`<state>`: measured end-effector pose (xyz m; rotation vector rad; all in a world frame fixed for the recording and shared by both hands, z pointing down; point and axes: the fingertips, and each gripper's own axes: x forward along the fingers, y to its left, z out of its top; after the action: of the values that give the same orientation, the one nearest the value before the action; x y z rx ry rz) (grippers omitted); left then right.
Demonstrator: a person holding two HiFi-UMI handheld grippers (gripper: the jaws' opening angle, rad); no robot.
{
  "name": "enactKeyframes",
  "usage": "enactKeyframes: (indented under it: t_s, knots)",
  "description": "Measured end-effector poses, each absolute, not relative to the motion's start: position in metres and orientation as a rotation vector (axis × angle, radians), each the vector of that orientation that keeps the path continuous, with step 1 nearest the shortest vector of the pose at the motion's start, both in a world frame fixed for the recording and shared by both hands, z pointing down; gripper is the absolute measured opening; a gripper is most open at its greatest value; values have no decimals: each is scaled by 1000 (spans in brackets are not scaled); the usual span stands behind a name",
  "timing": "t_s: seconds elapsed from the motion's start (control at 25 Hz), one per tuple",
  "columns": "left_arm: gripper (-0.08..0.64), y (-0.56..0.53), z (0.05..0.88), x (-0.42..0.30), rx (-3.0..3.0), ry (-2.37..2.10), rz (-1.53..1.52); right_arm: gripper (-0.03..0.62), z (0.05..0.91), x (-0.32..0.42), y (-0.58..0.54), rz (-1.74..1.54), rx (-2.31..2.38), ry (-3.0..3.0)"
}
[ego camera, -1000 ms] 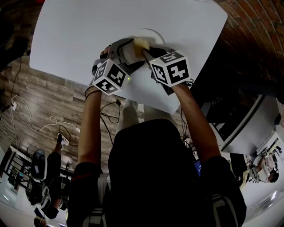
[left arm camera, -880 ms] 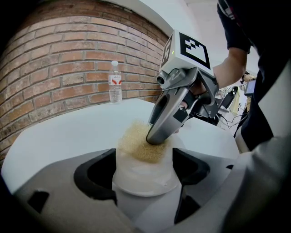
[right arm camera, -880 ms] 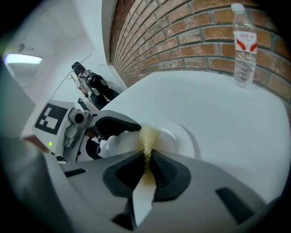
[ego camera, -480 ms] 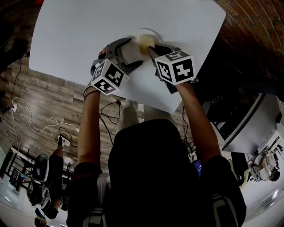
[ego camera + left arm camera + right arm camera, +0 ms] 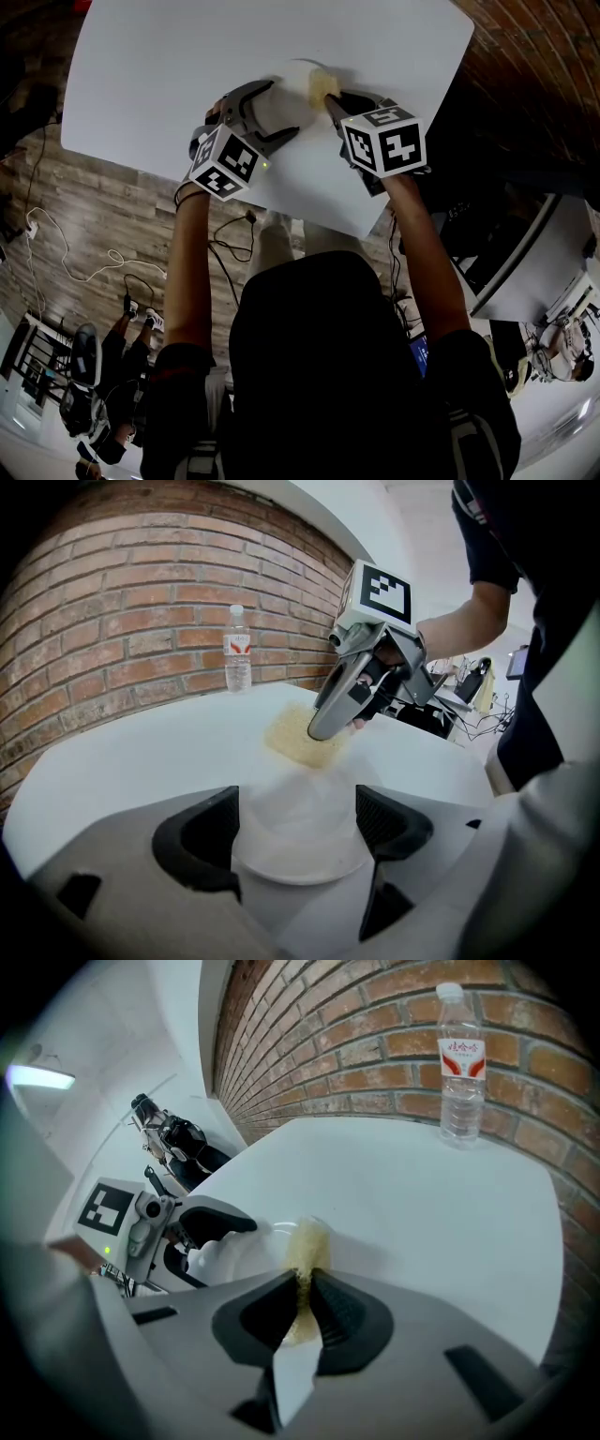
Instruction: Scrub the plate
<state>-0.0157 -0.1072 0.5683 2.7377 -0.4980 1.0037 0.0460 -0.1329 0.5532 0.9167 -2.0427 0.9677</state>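
Left tool (image 5: 277, 109) clamped across plate (image 5: 300, 850), which sits on white desk (image 5: 169, 75), upper centre of head view. Right tool (image 5: 305, 1302) pinches yellow sponge (image 5: 292, 735), touching plate's far edge.

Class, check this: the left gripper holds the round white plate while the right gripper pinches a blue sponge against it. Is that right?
No. The sponge is pale yellow, not blue; the right gripper view shows it pinched in the right gripper. The left gripper does hold the round white plate.
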Motion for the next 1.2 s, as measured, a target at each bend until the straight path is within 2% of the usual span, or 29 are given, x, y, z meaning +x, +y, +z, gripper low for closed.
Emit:
enactKeyframes:
  t_s: [1.2]
  knots:
    - [373, -109, 569, -15, 2722, -537, 991, 38, 552, 32, -95, 1017, 876, -2023]
